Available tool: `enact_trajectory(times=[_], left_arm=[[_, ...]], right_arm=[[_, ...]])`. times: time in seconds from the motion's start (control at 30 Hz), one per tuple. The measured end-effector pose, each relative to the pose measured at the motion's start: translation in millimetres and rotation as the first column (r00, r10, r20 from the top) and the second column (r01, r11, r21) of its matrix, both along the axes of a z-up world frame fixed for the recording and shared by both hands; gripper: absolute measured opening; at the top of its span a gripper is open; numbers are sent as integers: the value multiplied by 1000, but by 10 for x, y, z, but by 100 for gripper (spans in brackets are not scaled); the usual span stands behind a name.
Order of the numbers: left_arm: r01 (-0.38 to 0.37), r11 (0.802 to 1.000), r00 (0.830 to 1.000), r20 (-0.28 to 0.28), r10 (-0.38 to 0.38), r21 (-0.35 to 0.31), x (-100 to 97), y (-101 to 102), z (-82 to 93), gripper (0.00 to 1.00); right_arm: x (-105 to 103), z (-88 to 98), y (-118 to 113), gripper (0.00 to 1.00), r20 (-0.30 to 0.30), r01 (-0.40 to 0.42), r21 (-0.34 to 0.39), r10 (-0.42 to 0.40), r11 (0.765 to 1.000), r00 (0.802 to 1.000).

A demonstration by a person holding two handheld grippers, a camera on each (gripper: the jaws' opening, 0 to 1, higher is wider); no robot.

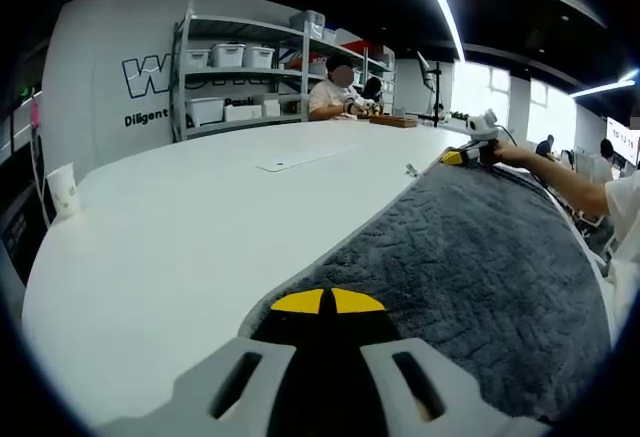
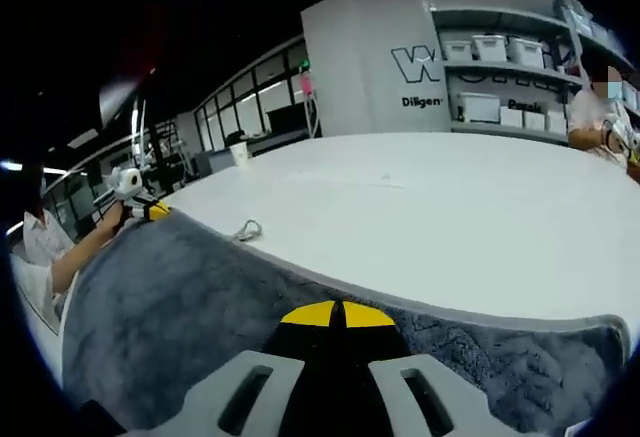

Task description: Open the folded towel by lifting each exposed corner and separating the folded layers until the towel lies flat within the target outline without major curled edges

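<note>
Towel (image 1: pixel 470 267), grey and plush, lies spread across the near side of the white tabletop (image 1: pixel 200 237), where we hold it at two corners. In the left gripper view our left hand-held gripper (image 1: pixel 328 303) rises at 6 o'clock with its yellow-tipped jaws brought together on the towel's near edge; at 1 o'clock the right hand-held gripper (image 1: pixel 462 155) sits on the far corner, a hand (image 1: pixel 508 153) behind it. In the right gripper view the right hand-held gripper (image 2: pixel 337 315) likewise appears pinched onto the towel's edge at 6 o'clock, though we cannot tell how much cloth lies between the jaws. A small loop tag (image 2: pixel 247 229) pokes from the hem at 10 o'clock. No outline is visible to us on the tabletop.

We judge the cloth soft, limp and light, likely to sag and drag rather than slide, so corners and hems are the places to grip, lifting clear before pulling outward. A paper cup (image 1: pixel 64 191) stands at 9 o'clock, shelves (image 1: pixel 240 77) behind.
</note>
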State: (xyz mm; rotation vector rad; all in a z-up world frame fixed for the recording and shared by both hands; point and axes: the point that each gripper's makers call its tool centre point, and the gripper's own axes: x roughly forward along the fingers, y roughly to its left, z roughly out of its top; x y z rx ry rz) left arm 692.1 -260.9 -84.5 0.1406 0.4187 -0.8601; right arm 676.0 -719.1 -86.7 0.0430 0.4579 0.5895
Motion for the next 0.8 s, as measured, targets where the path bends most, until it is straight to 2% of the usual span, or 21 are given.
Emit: enact_trajectory(times=[0.13, 0.4, 0.8], left_arm=[[-1, 1000, 1000, 0, 1, 1, 16, 6, -2, 0], [-2, 1000, 1000, 0, 2, 1, 11, 6, -3, 0], [-2, 1000, 1000, 0, 2, 1, 0, 8, -1, 0]], right_arm=[[3, 0, -123, 0, 16, 23, -33, -23, 999, 1000], [33, 1, -372, 0, 31, 65, 4, -65, 998, 997], [-3, 3, -537, 0, 33, 112, -28, -111, 993, 993]])
